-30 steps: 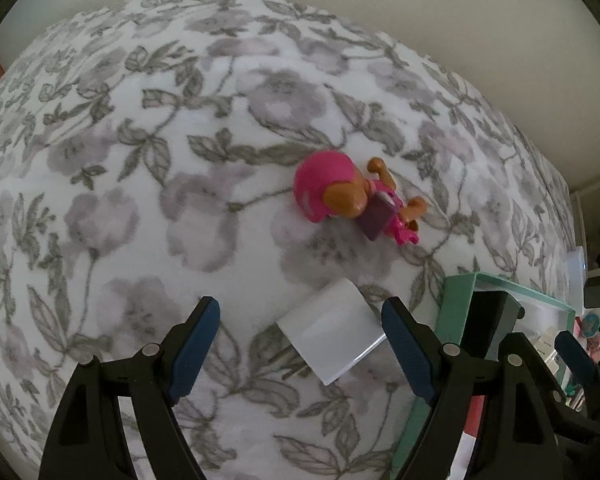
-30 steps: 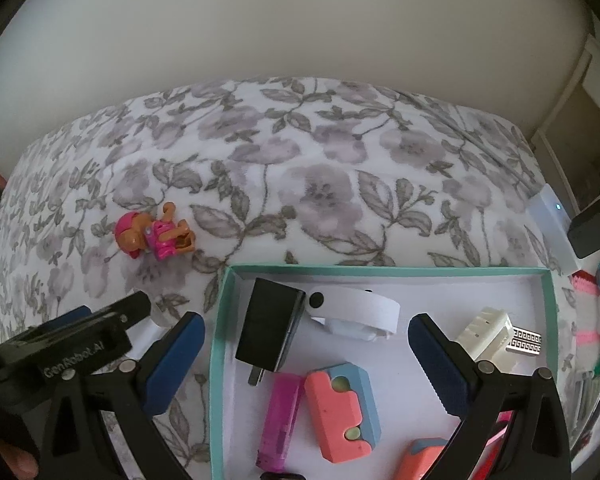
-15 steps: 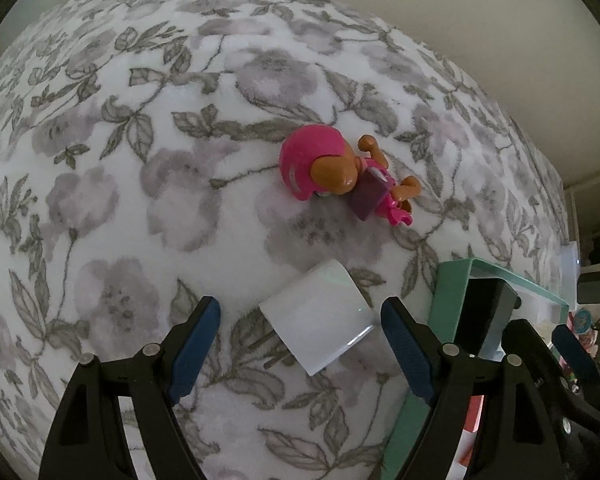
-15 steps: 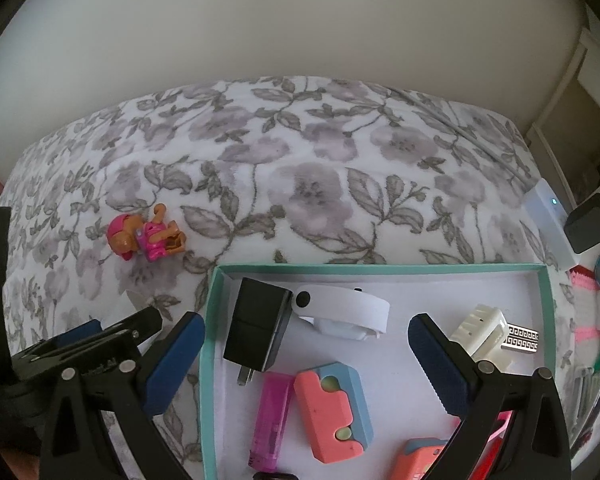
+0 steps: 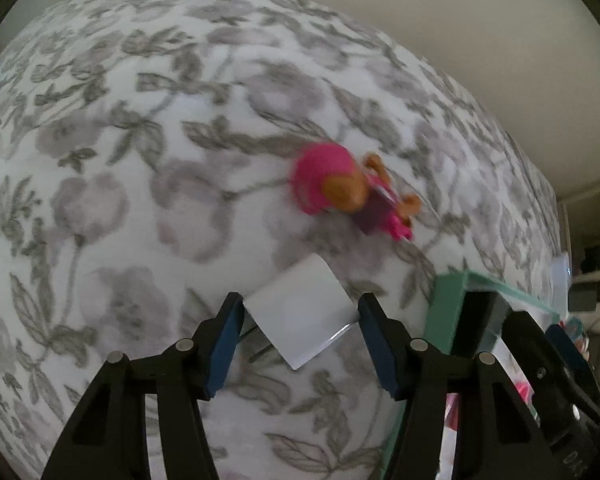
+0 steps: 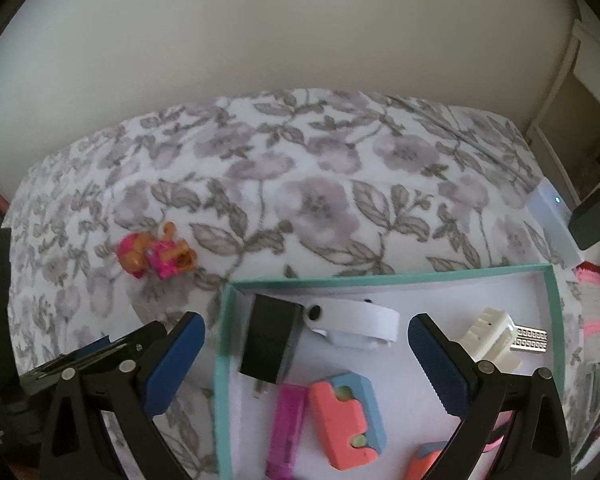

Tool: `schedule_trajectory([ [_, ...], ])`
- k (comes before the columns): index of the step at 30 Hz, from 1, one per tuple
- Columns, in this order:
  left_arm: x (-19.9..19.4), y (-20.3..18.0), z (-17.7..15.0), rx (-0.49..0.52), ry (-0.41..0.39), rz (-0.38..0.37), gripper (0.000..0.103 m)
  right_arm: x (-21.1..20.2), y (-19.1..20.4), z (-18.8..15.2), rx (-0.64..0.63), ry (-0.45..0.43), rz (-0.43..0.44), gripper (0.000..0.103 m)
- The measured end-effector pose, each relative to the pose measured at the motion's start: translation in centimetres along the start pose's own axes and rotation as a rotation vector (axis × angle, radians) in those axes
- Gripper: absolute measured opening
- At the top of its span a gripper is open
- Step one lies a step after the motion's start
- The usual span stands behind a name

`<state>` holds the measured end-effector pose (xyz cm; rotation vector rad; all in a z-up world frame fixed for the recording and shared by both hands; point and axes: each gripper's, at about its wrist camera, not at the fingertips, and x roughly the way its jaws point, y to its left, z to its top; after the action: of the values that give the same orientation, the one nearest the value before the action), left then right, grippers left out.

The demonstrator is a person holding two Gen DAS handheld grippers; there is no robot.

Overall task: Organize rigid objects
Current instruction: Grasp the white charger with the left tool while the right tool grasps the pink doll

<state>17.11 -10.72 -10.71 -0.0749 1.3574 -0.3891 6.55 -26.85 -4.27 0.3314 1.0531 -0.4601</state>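
Done: teal-rimmed cardboard box (image 6: 550,280) holds several items
Left tongs (image 5: 300,332): closing around the white square plastic charger (image 5: 300,312); contact unclear
Right tongs (image 6: 306,360): released
Left: pink plastic toy figure (image 5: 340,190)

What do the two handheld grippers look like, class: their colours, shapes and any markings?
The left gripper and the right gripper match: each has two black angular plastic arms with open triangular cut-outs and round silver rivets. Their fingers carry dark blue pads; on the right gripper's pads a ridged edge shows. No cables, sleeves or hands are visible.
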Motion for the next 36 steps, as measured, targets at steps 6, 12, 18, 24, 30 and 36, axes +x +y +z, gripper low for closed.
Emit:
schedule_trajectory([
  [6, -1.5, 3.4, 1.2, -0.09, -0.069, 0.039, 0.061, 0.8, 2.4, 0.7, -0.036, -0.011, 0.047, 0.103],
  [12, -3.6, 6.2, 2.2, -0.157, -0.152, 0.067, 0.061, 2.1, 5.4, 2.1, -0.074, -0.009, 0.146, 0.103],
  [18, -4.2, 7.8, 2.9, -0.201, -0.185, 0.068, 0.061, 3.3, 8.6, 3.0, -0.135, -0.011, 0.174, 0.103],
  [24, -3.4, 8.7, 3.3, -0.228, -0.184, 0.073, 0.061, 5.3, 10.7, 3.4, -0.172, 0.014, 0.175, 0.099],
  [30, -2.4, 9.1, 3.1, -0.23, -0.172, 0.091, 0.061, 7.2, 10.7, 3.5, -0.134, 0.048, 0.195, 0.095],
  [36, -1.8, 9.4, 3.2, -0.236, -0.166, 0.097, 0.061, 8.4, 11.2, 3.5, -0.122, 0.064, 0.214, 0.087],
])
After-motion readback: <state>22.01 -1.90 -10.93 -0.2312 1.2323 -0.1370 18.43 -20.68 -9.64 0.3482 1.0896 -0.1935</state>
